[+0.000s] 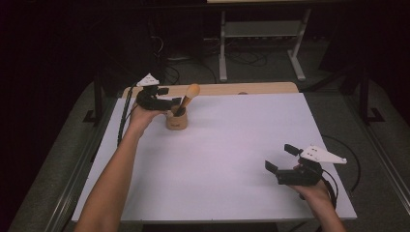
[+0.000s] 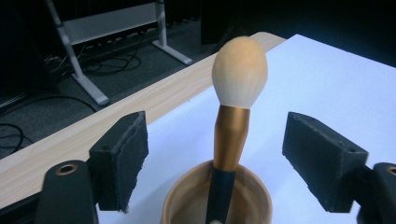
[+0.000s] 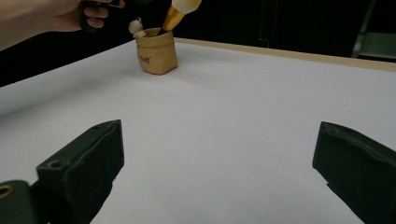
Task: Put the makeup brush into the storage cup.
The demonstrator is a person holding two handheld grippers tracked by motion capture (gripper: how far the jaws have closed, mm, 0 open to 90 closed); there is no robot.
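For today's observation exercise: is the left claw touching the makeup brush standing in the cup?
Apart. In the left gripper view, the left claw is open, with clear gaps between both pads and the makeup brush in the cup.

- 1 makeup brush [image 2: 239, 93] — cream bristle head, gold ferrule, dark handle
- 1 tan holder cup [image 1: 176, 121] — the brush stands in it
- 1 small pale figure [image 3: 136, 27] on the cup's rim — too small to tell what it is
- 2 tongs: left tongs [image 1: 170, 102], right tongs [image 1: 281, 158]
- 2 black pads per tongs, 4 total
- 2 grey three-cornered plates, one atop each tongs
- 2 forearms, 2 hands
- 1 white tabletop [image 1: 232, 145], with 1 wooden strip along its far edge
- 1 grey metal frame [image 1: 261, 34] on the floor behind
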